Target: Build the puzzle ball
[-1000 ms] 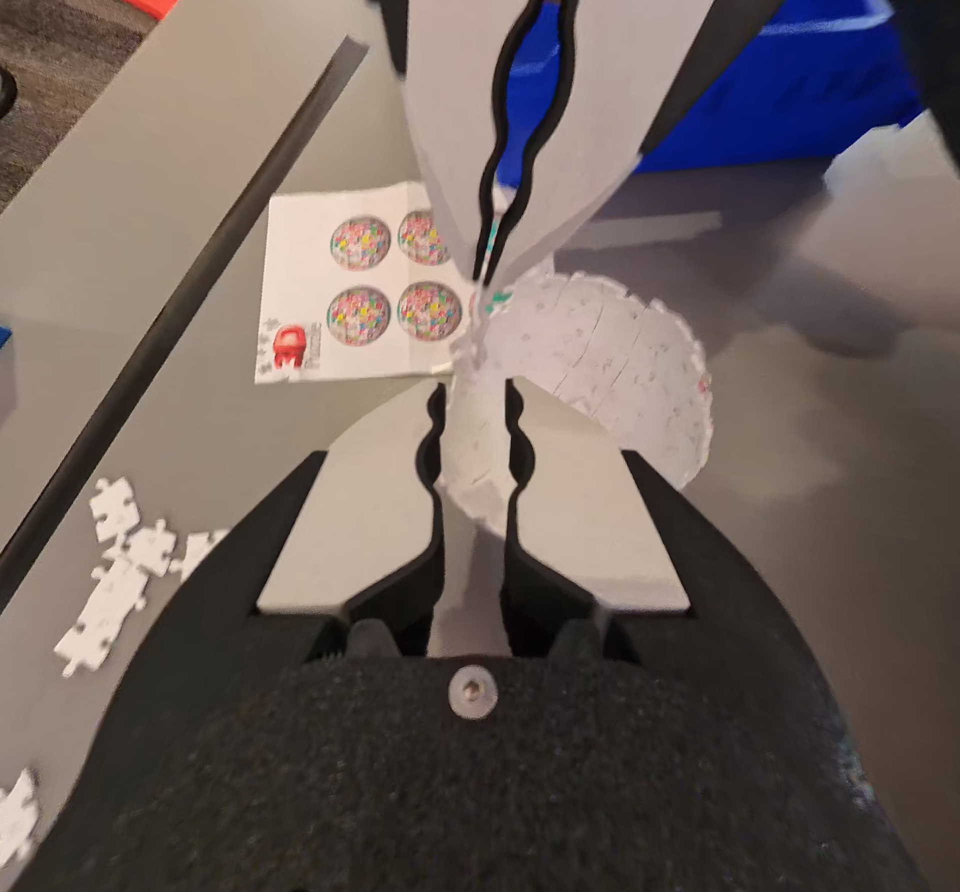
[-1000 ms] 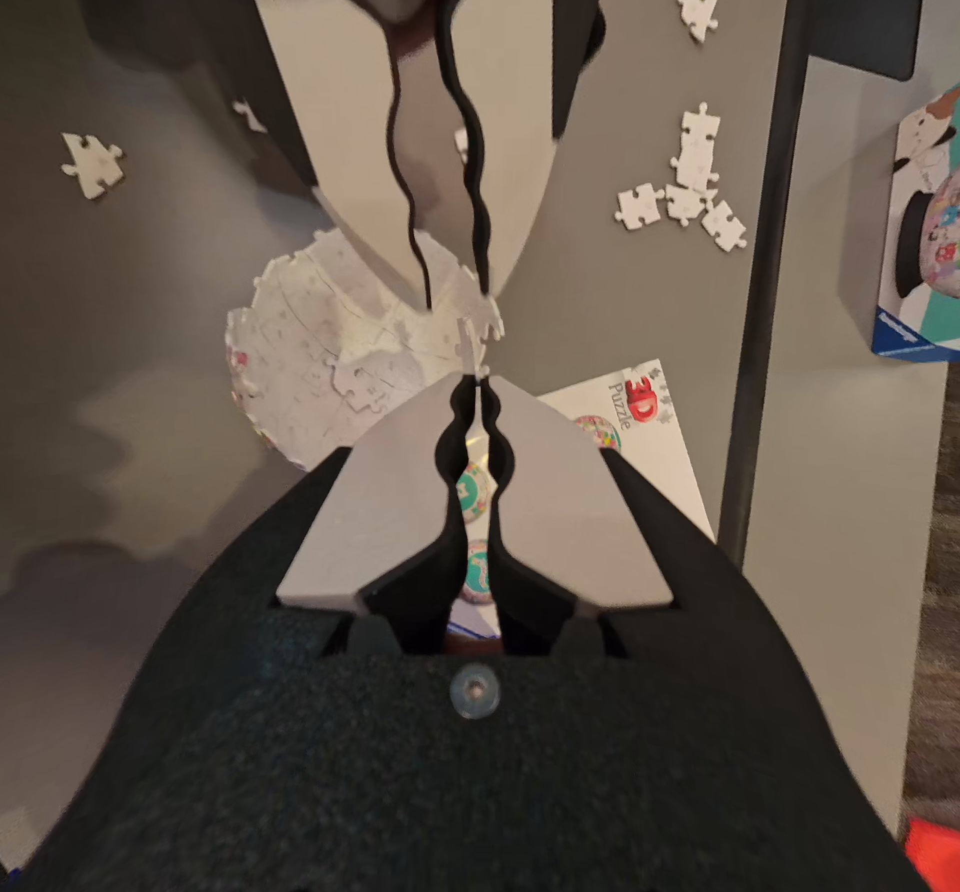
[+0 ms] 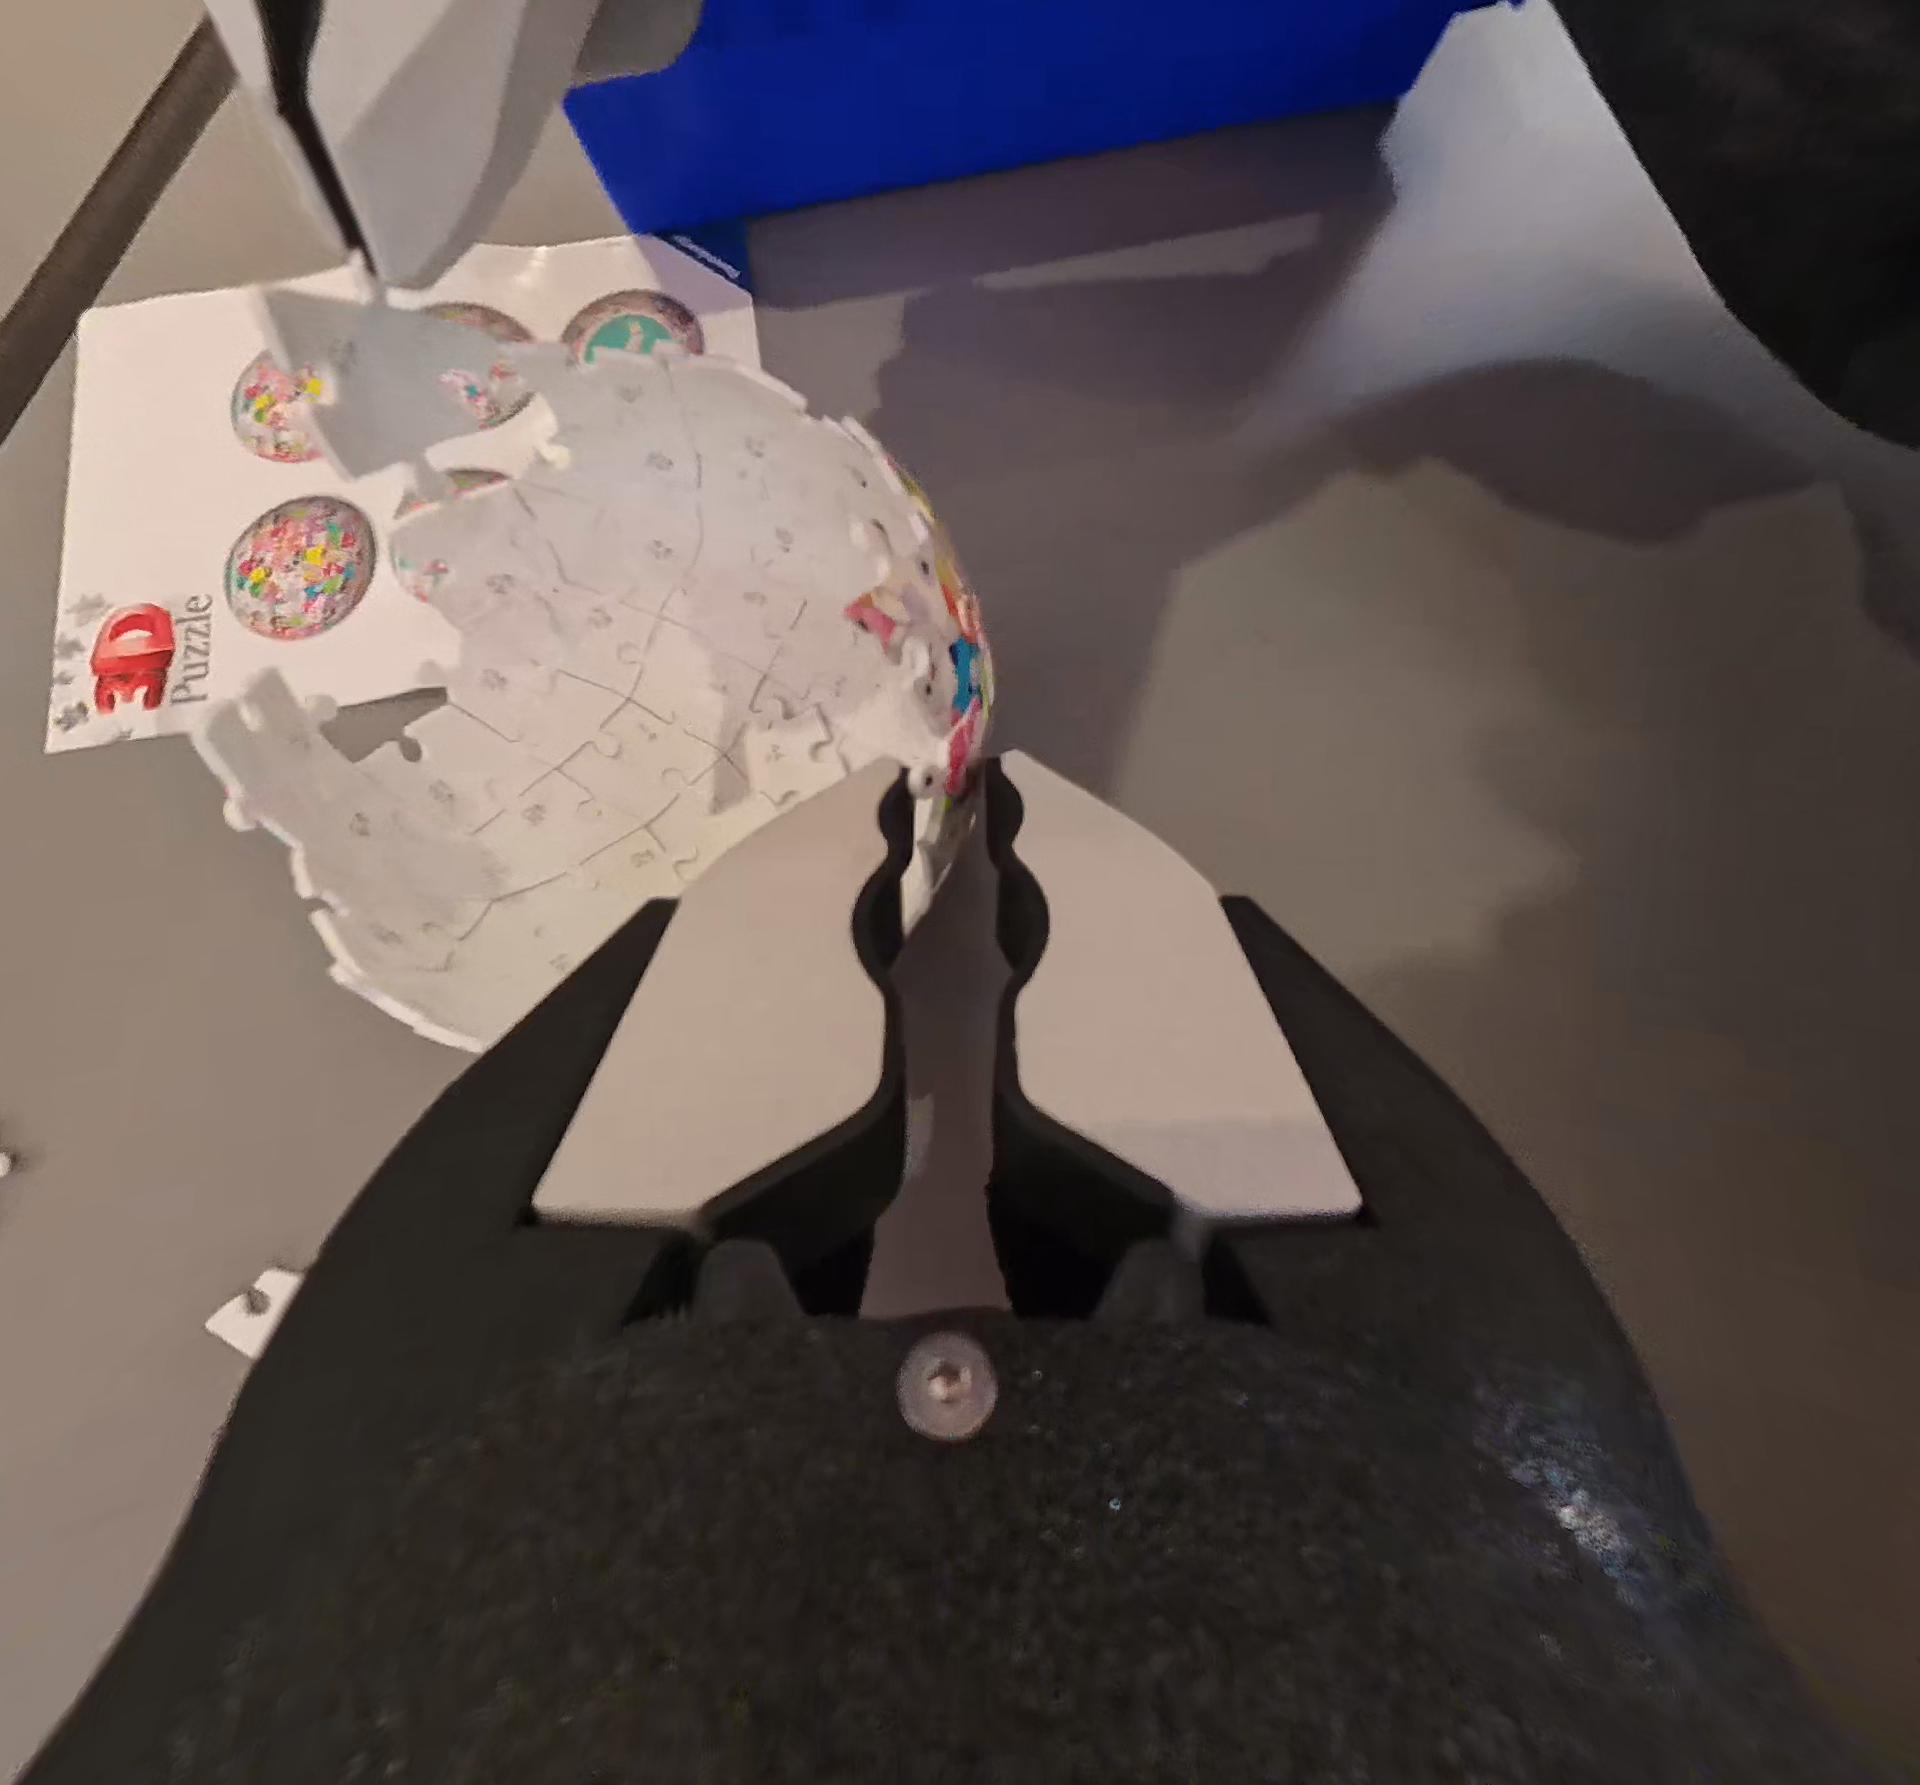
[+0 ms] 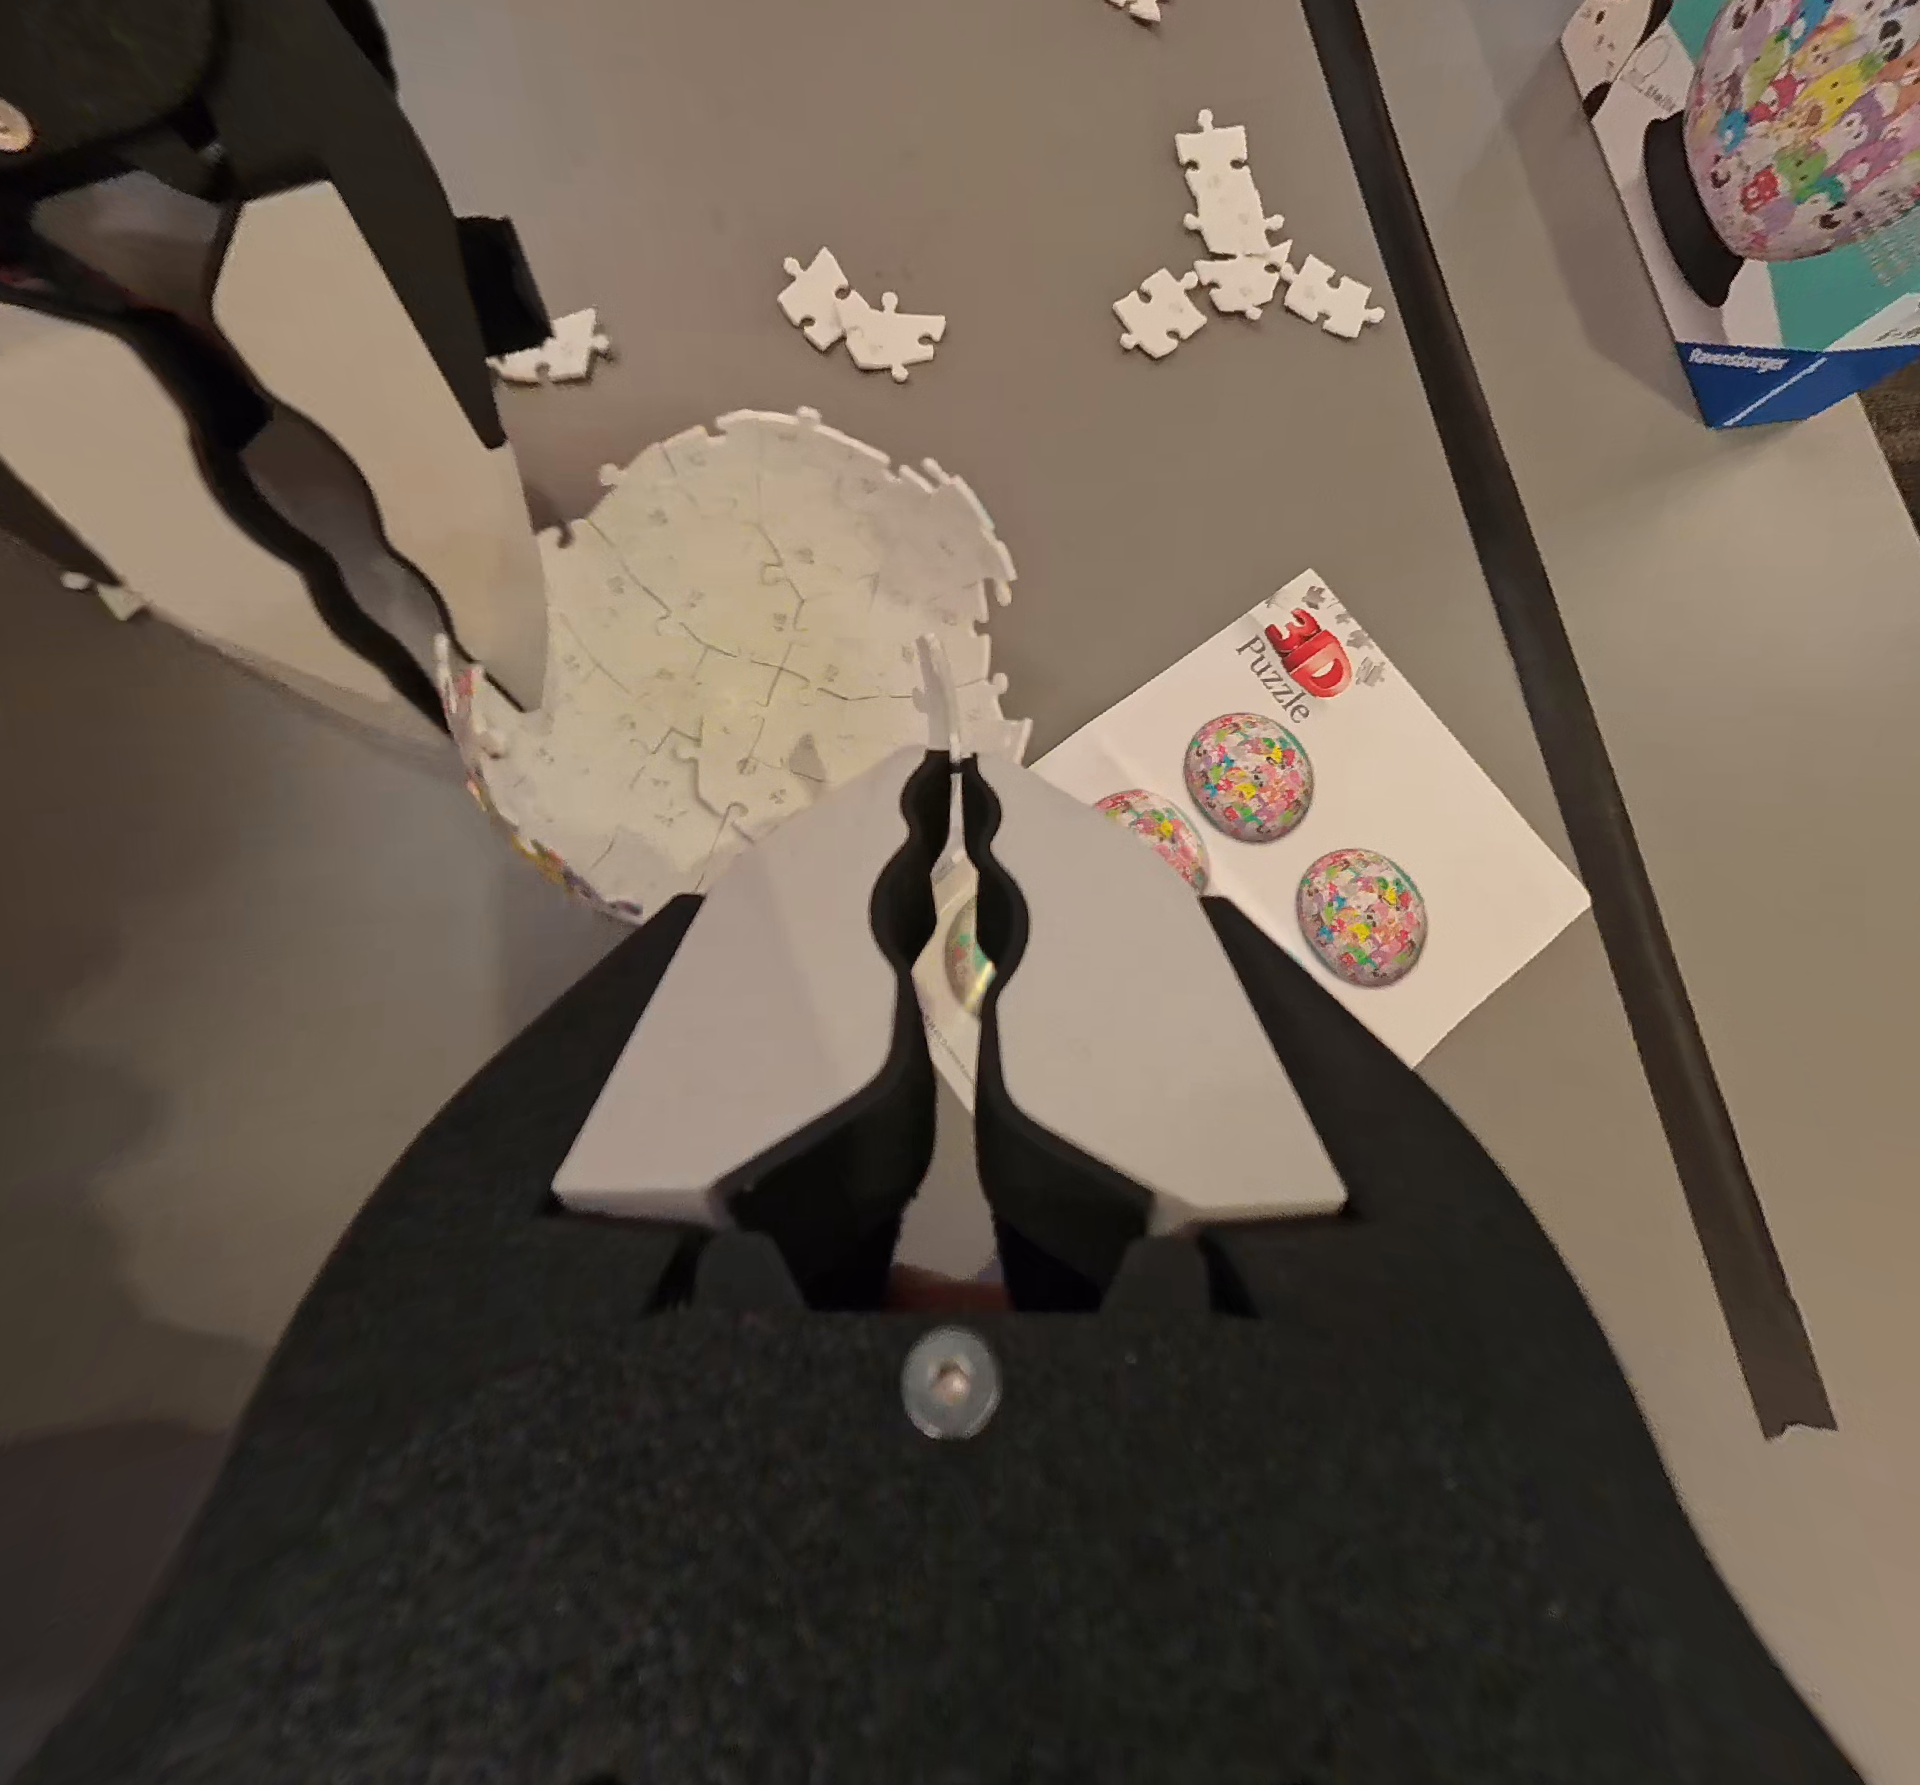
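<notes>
White plastic half-shell of the puzzle ball [image 3: 623, 655], on the grey table [image 4: 727, 125] — light, stiff, prone to popping apart. My left gripper [image 3: 948, 785] pinches its rim; my right gripper [image 4: 953, 761] clamps a piece [image 4: 938, 686] at the opposite edge — I'd hold edges only.

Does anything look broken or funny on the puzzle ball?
Nothing looks broken. The half-built puzzle ball has one piece-shaped hole in its shell, with grey table showing through. The left gripper pinches its rim; the right gripper holds a loose piece at the opposite edge.
</notes>
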The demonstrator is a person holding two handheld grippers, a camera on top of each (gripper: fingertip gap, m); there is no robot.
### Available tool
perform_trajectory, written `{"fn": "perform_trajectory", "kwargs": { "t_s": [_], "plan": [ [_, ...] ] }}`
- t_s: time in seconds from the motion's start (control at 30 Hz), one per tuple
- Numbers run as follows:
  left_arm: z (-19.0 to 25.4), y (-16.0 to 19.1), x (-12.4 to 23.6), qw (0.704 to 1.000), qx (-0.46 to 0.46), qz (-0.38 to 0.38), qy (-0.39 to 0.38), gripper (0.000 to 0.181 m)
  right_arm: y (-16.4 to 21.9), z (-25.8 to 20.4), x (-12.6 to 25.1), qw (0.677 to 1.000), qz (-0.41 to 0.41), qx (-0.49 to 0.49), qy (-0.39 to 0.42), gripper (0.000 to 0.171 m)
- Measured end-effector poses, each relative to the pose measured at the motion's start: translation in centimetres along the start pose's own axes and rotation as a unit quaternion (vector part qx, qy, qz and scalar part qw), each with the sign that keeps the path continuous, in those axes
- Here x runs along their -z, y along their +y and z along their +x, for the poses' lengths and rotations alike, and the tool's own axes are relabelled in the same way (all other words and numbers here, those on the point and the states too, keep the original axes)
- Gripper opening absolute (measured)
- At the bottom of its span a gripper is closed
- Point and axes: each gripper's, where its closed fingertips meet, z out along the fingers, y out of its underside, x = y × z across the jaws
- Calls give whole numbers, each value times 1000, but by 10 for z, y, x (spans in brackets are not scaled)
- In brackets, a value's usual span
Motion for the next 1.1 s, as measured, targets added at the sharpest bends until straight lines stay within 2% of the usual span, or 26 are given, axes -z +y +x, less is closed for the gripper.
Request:
{"fn": "perform_trajectory", "kwargs": {
  "t_s": [0.2, 0.43, 0.83, 1.1],
  "plan": [
    [-1, 11, 5, 998, -44, -19, 41, 9, -1, -5, 12, 1000, 14, -2, 16, 1],
    [-6, 30, 6, 994, -89, -48, 49, 5, -16, 3, 29, 998, 35, -21, 44, 1],
    [-17, 47, 11, 976, -207, -70, 5, 6, -14, 22, -2, 998, -11, -21, 51, 1],
    [-17, 47, 12, 978, -201, -58, 8, 10, -6, 14, -12, 997, -46, 7, 65, 1]
  ]
}}
